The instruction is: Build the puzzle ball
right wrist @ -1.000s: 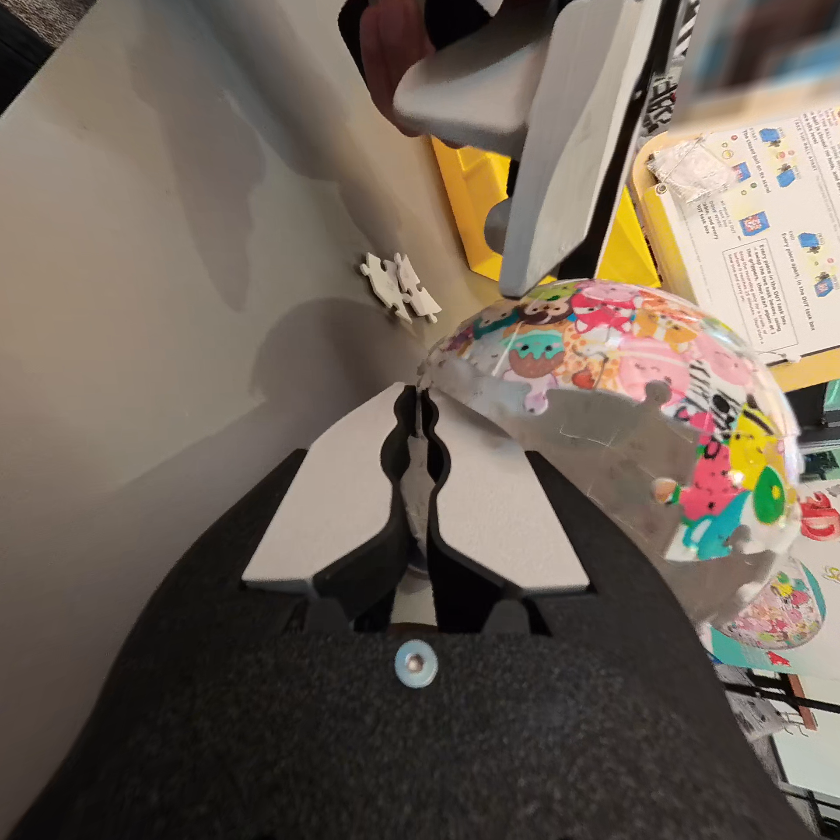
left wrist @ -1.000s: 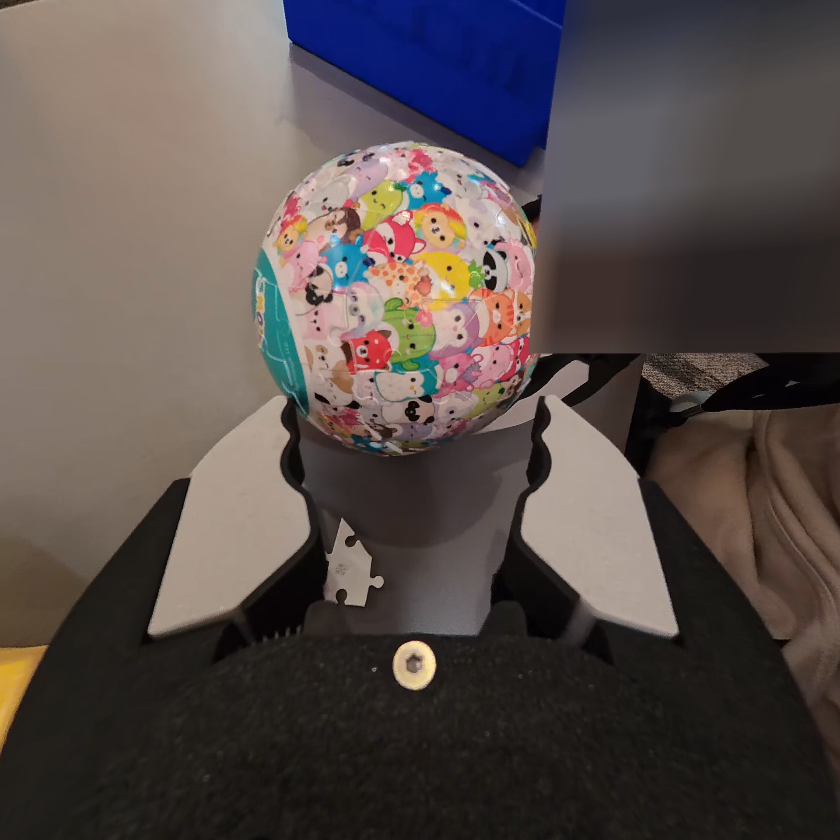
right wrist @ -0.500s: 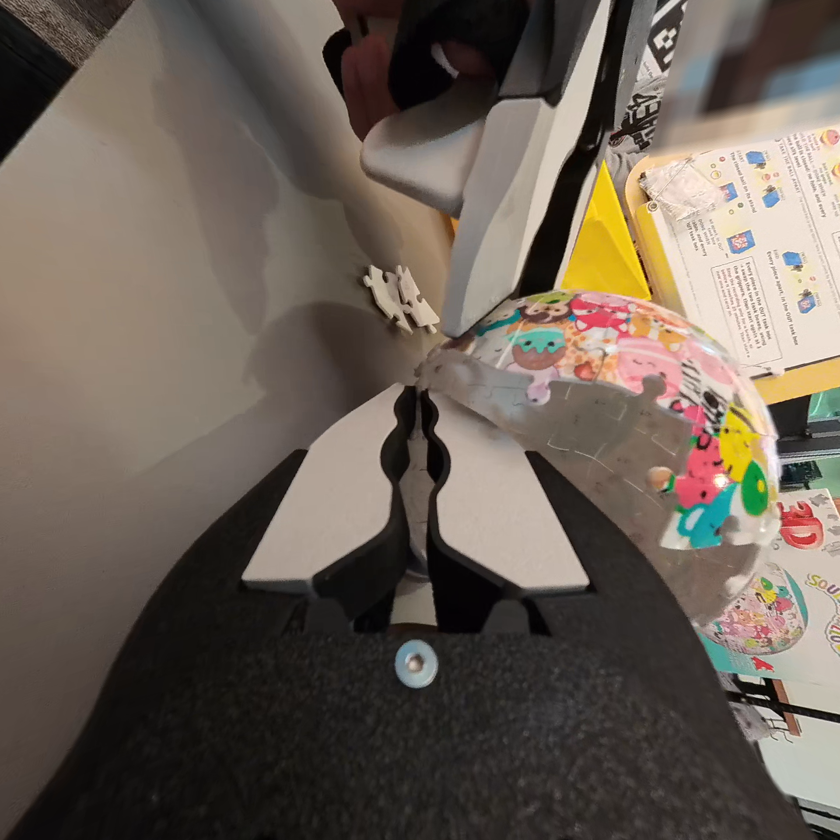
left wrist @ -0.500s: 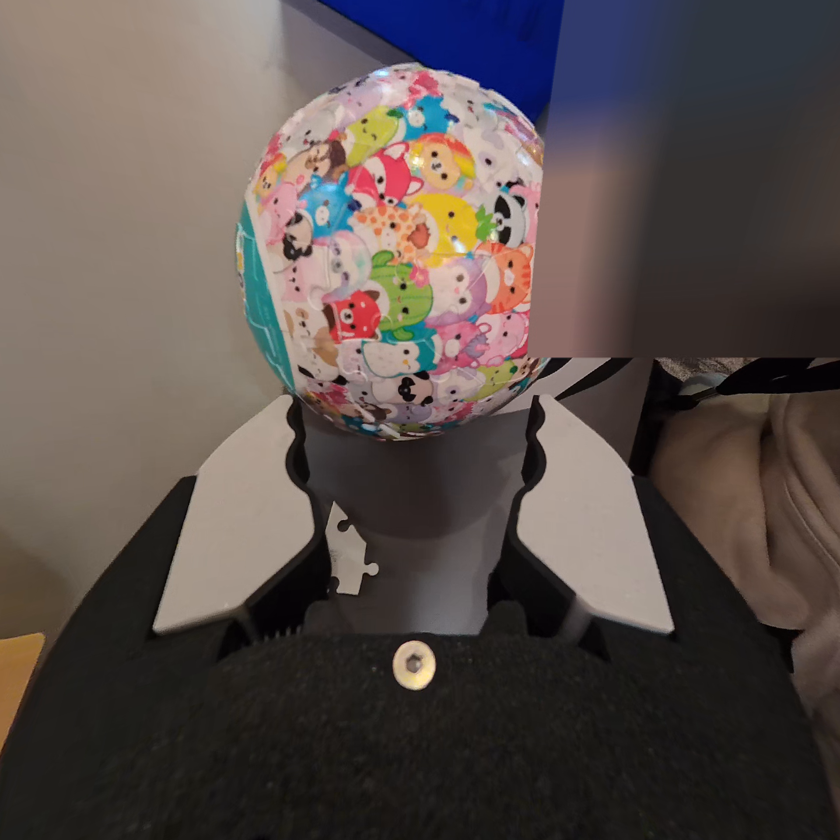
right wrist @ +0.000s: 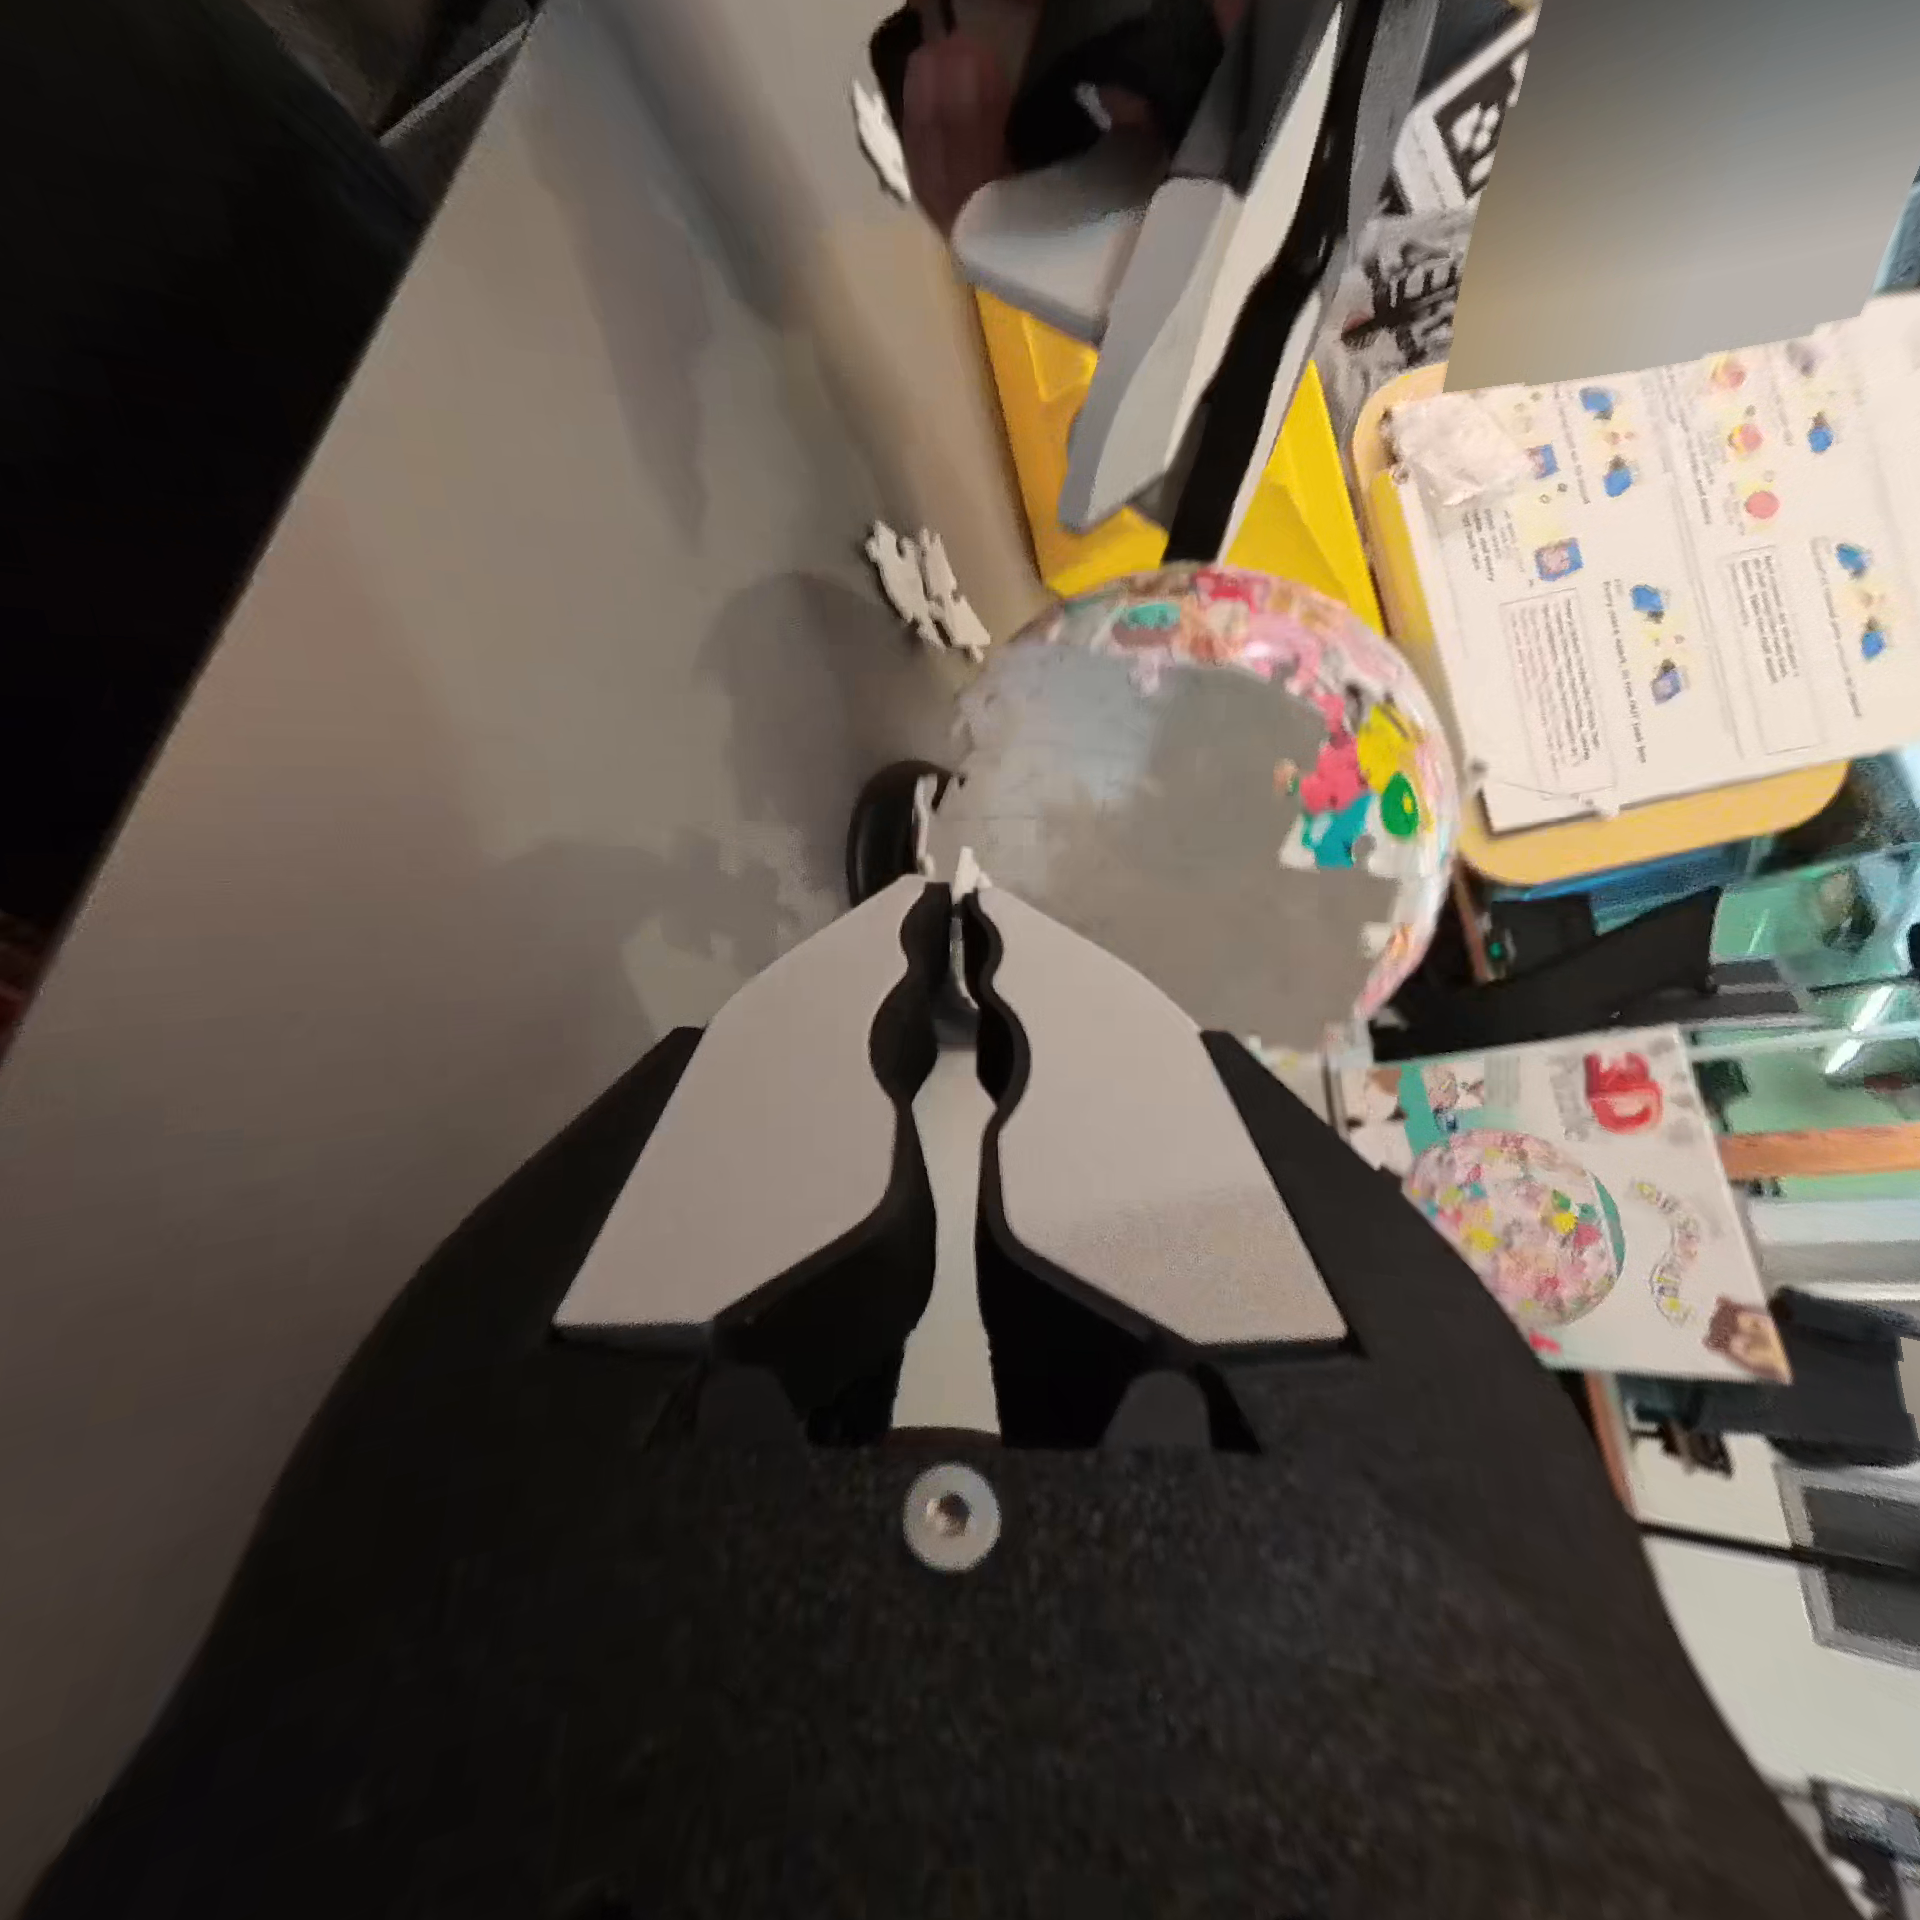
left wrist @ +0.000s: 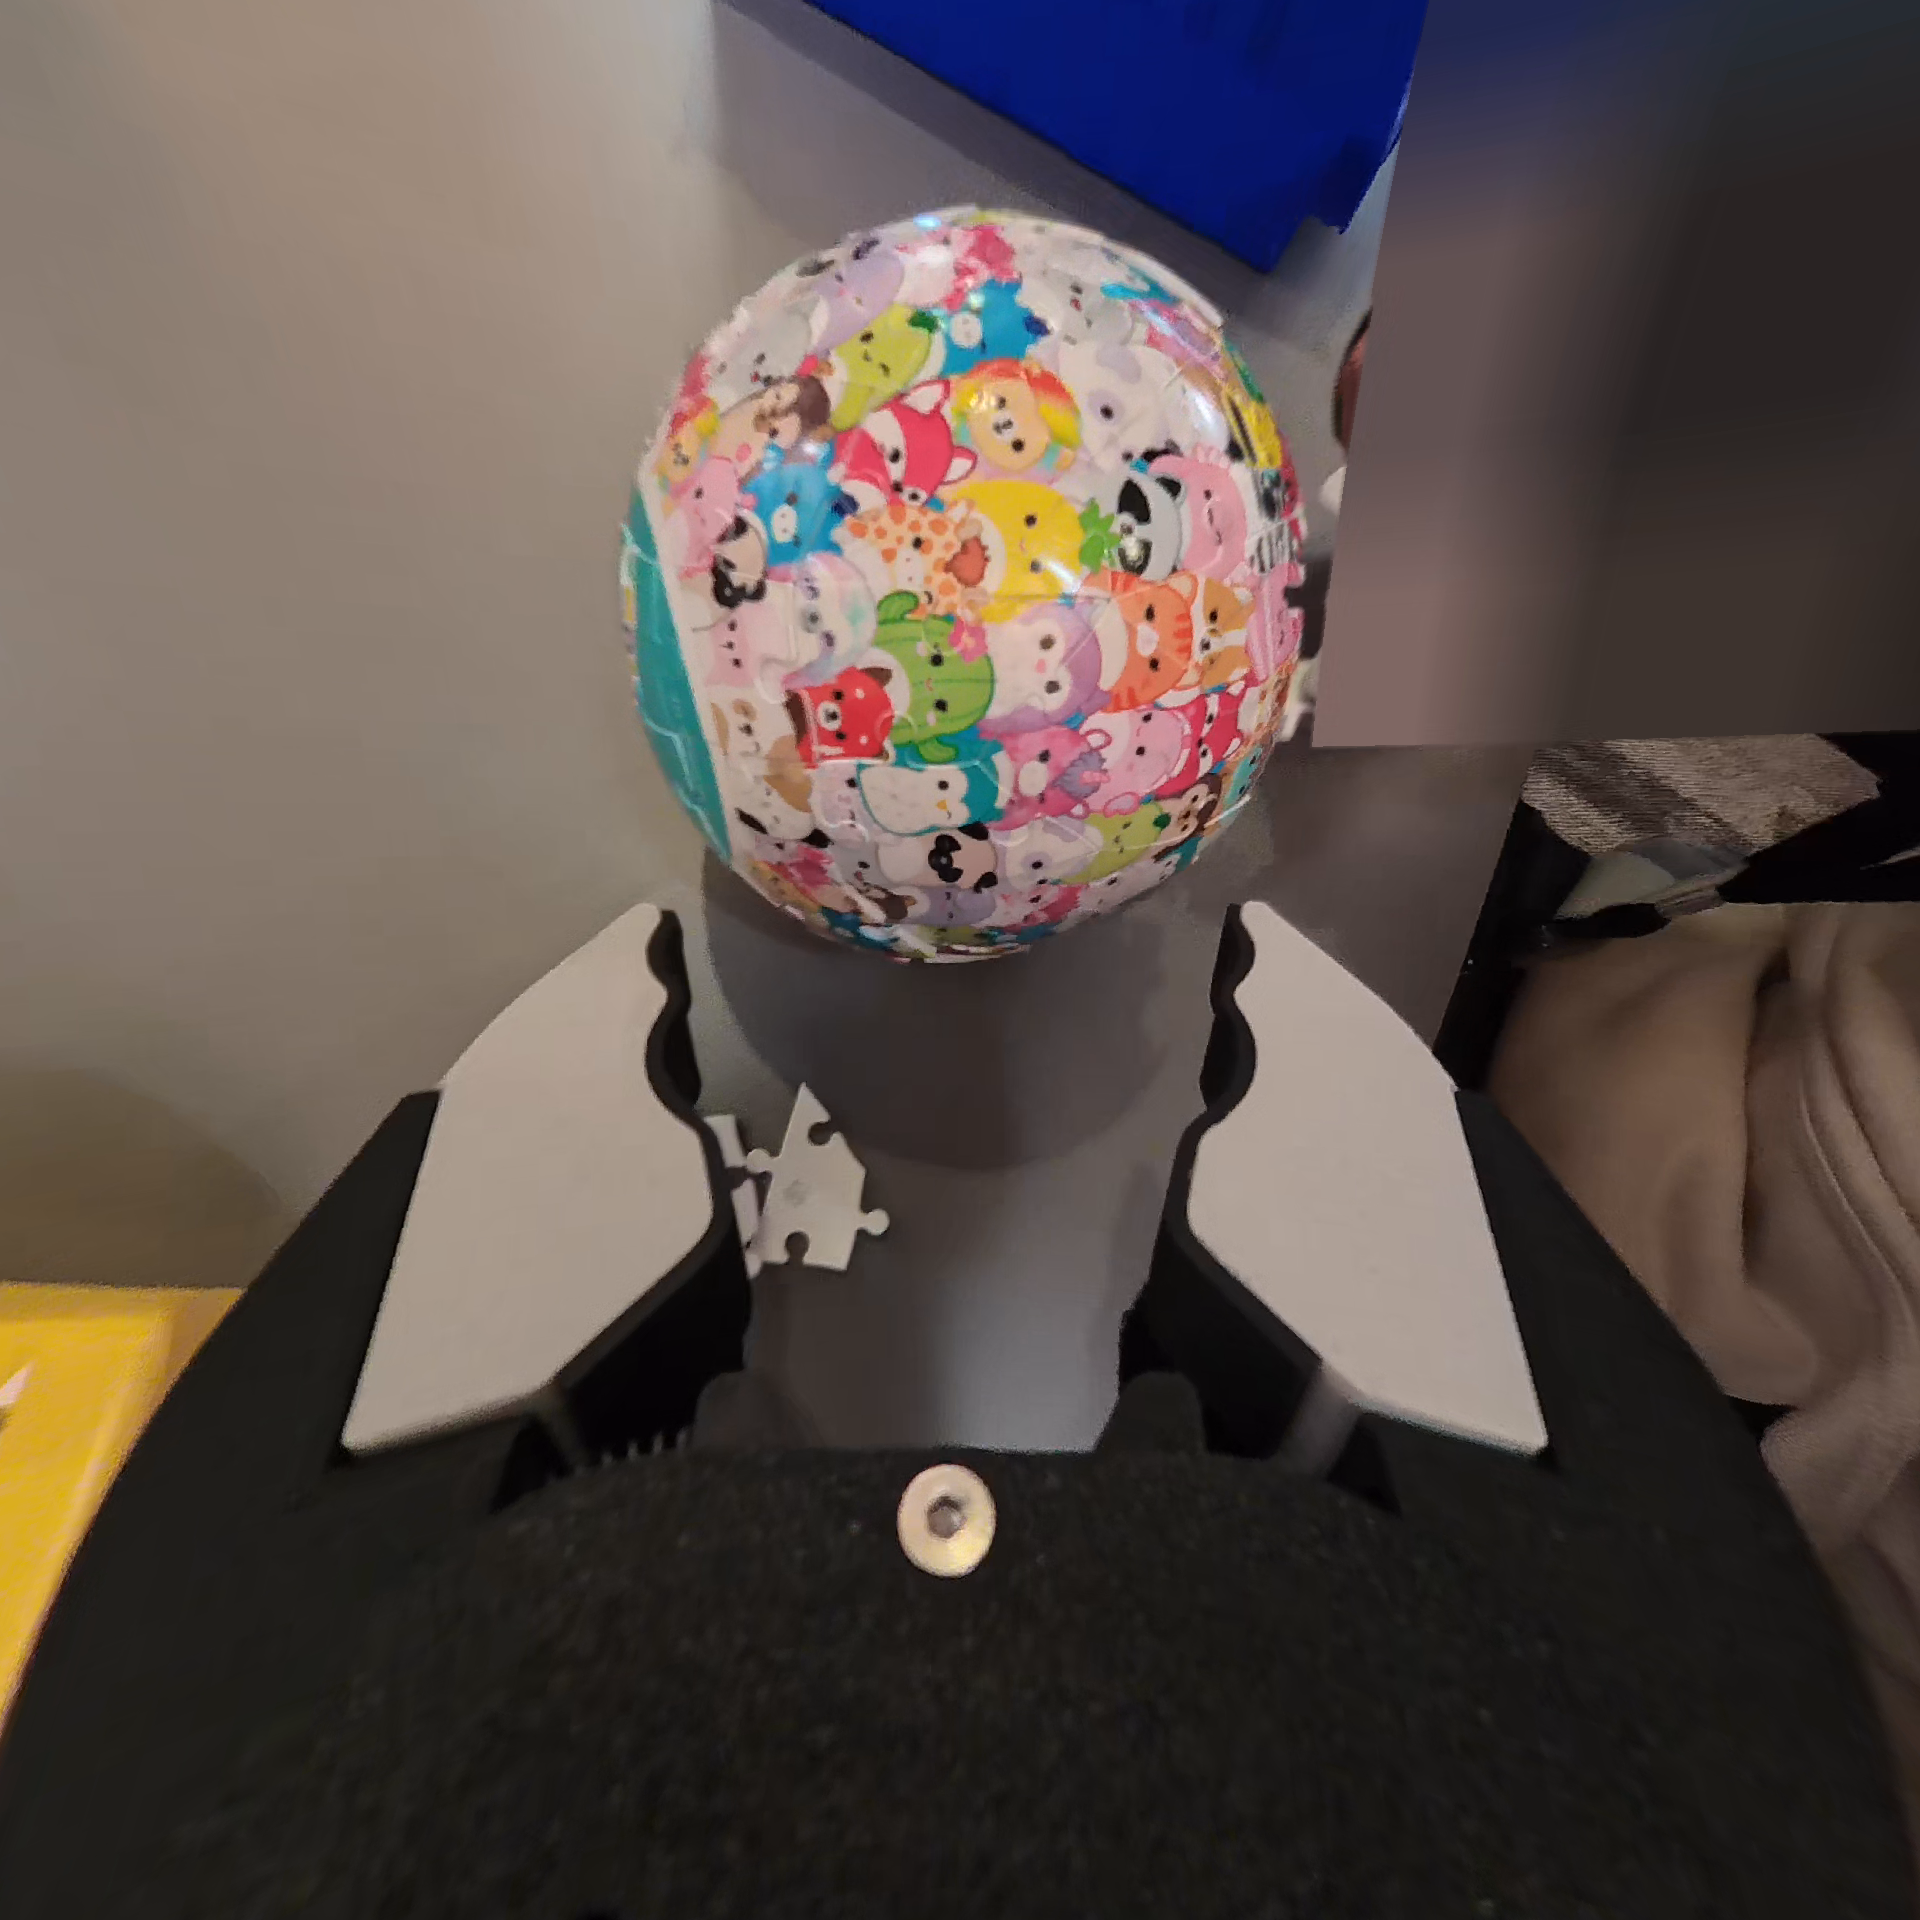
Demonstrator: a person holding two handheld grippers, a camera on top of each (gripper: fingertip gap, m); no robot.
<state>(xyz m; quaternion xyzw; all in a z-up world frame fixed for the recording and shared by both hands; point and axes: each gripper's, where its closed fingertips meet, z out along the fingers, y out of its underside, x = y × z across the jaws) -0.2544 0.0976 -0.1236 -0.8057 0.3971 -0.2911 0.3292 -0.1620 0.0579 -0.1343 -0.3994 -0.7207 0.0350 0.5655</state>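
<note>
Pinching a rim edge of the puzzle ball (right wrist: 1195,790) between nearly closed jaws, the right gripper (right wrist: 958,902) holds the unfinished shell just above the grey counter (right wrist: 468,727), its grey inside turned toward the camera. A second ago the left gripper's (left wrist: 945,935) finger pressed on the ball's top; now that gripper has pulled back, jaws wide apart and holding nothing, and the ball sits well ahead of its fingertips in the left wrist view, showing its colourful printed side (left wrist: 966,582). A black ring (right wrist: 883,836) on the counter has come into sight just beside the ball. Loose white puzzle pieces (left wrist: 800,1195) lie on the counter between the left jaws. Beyond stand a yellow bin (right wrist: 1049,416), a blue bin (left wrist: 1143,104), an instruction sheet (right wrist: 1662,582) and a puzzle box (right wrist: 1538,1195).
</note>
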